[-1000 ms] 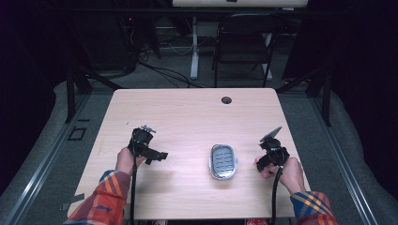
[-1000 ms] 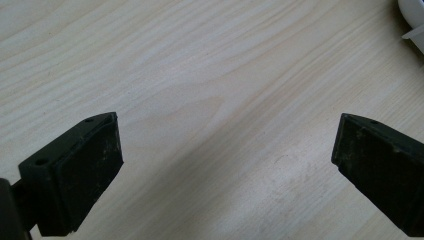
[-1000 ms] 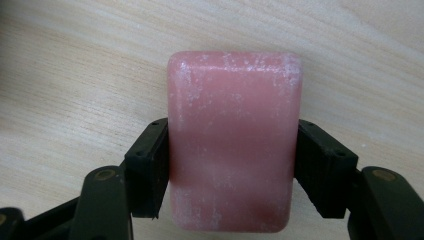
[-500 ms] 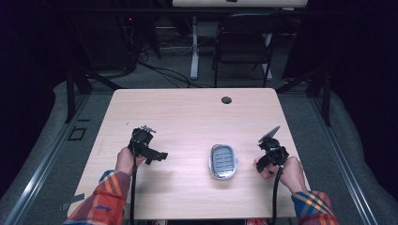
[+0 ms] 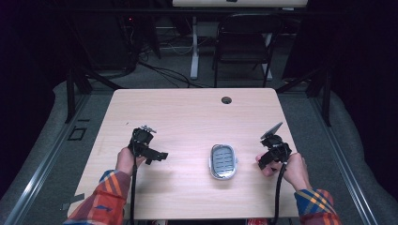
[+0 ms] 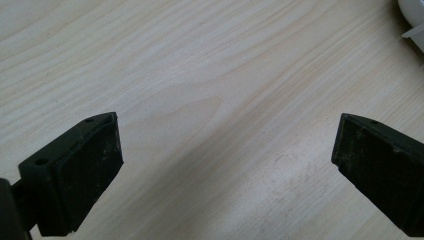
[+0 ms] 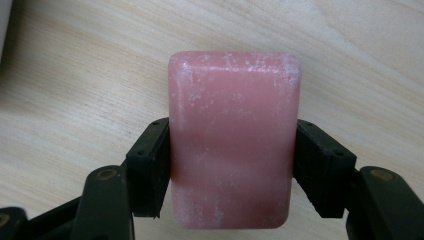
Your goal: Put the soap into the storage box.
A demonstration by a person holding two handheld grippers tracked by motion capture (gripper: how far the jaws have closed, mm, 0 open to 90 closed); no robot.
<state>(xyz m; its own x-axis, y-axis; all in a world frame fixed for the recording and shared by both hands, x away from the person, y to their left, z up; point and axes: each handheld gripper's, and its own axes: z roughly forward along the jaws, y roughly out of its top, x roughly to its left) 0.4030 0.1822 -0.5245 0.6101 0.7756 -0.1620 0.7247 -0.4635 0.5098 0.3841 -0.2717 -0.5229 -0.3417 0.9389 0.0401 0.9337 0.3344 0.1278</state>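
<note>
**Pink soap bar and soap dish**

Pink soap bar (image 7: pixel 234 137): rectangular with rounded corners, surface flecked white, clamped on both long sides above the wood. Soap dish (image 5: pixel 222 161): white-rimmed oval with a grey slotted insert, flat on the table, just left of the bar.

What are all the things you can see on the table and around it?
Soap bar: one, pink, clamped between the right tongs' jaws.
Soap dish: one, white rim with grey slatted inside, on the table between the two hands.
Table: one, light wood, with a round dark hole near the far edge.
Chair: one, black, behind the table.
Left tongs: one, black, jaws wide apart over bare wood, holding nothing.
Right tongs: one, black, closed on the soap.
Sleeves: two, plaid orange, blue and red, at the near edge.
</note>
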